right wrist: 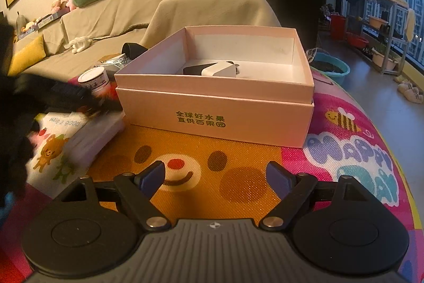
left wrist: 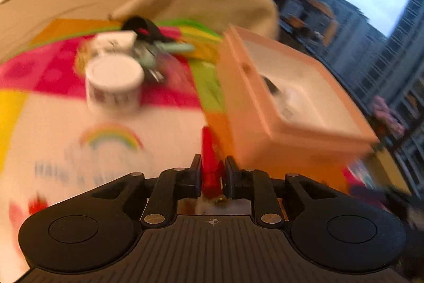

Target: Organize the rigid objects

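Note:
My left gripper (left wrist: pixel 211 166) is shut on a slim red object (left wrist: pixel 209 150) that sticks out forward between the fingers, just left of the pink cardboard box (left wrist: pixel 267 129). The view is motion-blurred. The box (right wrist: pixel 212 108) is open and holds a white charger and a black item (right wrist: pixel 212 68). A white round tin (left wrist: pixel 114 82) and a pile of small dark and mint items (left wrist: pixel 153 49) lie on the mat beyond. My right gripper (right wrist: pixel 216 177) is open and empty, low over the colourful play mat (right wrist: pixel 201 150) in front of the box. The left arm shows as a dark blur (right wrist: pixel 39 97) at the left.
A beige covered sofa (right wrist: pixel 185 4) stands behind the mat. A book or card (right wrist: pixel 79 134) lies at the box's left. A window, a shelf rack and basins (right wrist: pixel 331 68) are on the right. The mat's edge curves off at the right.

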`<state>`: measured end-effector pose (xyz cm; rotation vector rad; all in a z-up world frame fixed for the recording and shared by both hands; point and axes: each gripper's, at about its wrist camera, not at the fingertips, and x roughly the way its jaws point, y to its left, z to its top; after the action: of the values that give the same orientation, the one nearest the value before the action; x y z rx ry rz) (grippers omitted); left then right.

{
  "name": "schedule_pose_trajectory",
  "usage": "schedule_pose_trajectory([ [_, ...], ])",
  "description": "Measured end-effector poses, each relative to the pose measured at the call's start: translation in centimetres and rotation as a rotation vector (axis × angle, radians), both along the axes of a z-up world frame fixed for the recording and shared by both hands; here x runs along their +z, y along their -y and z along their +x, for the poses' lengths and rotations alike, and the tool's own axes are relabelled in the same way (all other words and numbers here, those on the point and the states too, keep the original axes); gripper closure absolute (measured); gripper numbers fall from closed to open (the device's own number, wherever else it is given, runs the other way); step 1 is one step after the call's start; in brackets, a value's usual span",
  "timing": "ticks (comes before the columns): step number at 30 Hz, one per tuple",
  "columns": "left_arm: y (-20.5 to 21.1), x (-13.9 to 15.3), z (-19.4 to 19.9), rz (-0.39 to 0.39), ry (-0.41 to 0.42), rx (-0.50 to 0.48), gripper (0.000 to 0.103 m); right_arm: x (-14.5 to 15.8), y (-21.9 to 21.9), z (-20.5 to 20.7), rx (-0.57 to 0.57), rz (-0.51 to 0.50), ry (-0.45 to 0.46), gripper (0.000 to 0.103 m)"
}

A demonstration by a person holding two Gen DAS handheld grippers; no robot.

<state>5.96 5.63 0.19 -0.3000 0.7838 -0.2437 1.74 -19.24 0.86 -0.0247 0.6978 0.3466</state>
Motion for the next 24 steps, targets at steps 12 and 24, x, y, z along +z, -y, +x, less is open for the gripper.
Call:
schedule_pose_trajectory([
  [12, -1.8, 0.8, -5.4, 0.057, 0.023, -0.021, 0.080, 0.8, -3.4, -2.9, 0.283, 0.120, -0.054, 0.018],
  [24, -5.9, 1.0, -8.1, 0.132, 0.018, 0.070, 0.079, 0.5, -13.5, -6.5, 0.471, -0.146, 0.050, 0.012],
])
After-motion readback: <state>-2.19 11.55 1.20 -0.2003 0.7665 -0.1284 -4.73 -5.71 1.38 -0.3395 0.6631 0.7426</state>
